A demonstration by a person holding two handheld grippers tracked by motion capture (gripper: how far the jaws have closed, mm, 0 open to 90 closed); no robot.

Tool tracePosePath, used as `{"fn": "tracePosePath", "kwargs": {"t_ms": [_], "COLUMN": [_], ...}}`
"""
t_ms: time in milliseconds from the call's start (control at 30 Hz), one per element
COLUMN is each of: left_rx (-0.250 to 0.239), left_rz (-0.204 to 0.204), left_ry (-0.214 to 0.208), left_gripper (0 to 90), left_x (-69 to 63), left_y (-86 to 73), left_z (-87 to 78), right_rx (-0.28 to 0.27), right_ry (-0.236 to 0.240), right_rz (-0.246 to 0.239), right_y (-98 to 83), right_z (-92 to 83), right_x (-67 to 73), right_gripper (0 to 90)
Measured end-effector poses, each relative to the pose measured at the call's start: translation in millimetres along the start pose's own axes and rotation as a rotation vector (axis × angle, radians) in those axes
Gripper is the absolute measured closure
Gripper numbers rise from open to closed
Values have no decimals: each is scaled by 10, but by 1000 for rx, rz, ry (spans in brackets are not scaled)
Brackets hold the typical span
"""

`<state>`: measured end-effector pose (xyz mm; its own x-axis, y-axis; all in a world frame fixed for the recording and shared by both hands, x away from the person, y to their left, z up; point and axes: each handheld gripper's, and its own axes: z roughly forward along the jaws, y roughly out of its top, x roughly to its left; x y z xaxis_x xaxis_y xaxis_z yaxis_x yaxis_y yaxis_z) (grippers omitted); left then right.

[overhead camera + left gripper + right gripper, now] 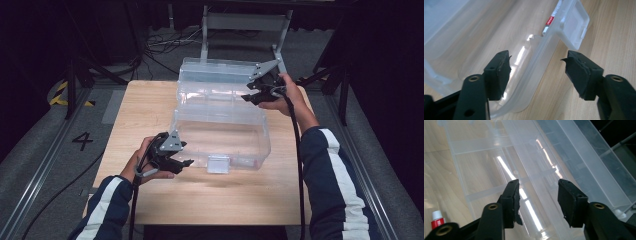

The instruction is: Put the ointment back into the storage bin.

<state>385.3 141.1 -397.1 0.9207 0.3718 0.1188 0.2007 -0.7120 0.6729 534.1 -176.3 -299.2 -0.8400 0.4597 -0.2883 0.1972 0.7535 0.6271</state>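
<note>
The left gripper point(186, 161), nearest the camera, has its jaws apart astride the near left rim of the clear rectangular plastic storage box point(220, 135), pads not pressing it. The box sits mid-table on the light wooden table point(150, 100), its long axis running three to nine o'clock, its clear hinged lid point(215, 72) standing open at twelve. A small red-and-white tube point(548, 23) lies inside. The right gripper point(247, 97), jaws apart, straddles the lid's ridge at two o'clock. Bare tabletop runs along six and nine.
</note>
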Motion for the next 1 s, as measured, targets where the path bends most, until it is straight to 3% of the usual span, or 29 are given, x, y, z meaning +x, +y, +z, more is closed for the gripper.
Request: {"fn": "tracePosePath", "kwargs": {"t_ms": [133,233,333,400,567,733,1000], "left_rx": [55,99,106,119,157,170,186], "left_rz": [40,58,48,51,58,61,49], "left_ry": [-35,-22,-25,-32,-3,-8,-28], "left_gripper": [496,528,577,608,712,712,699], "left_x": [1,-9,9,9,1,8,26], "left_y": [66,112,143,157,188,194,194], "left_z": [105,179,218,262,332,347,387], "right_rx": [20,30,42,82,124,157,201], "right_ry": [10,-1,-7,-13,-3,5,59], "right_rz": [-11,-15,-19,-19,-28,-26,-87], "right_y": [22,15,14,23,106,169,250], "right_z": [100,128,144,179,207,224,191], "right_x": [-7,-28,-39,-46,-32,-26,-27], "right_gripper": [605,668,700,705,728,748,813]}}
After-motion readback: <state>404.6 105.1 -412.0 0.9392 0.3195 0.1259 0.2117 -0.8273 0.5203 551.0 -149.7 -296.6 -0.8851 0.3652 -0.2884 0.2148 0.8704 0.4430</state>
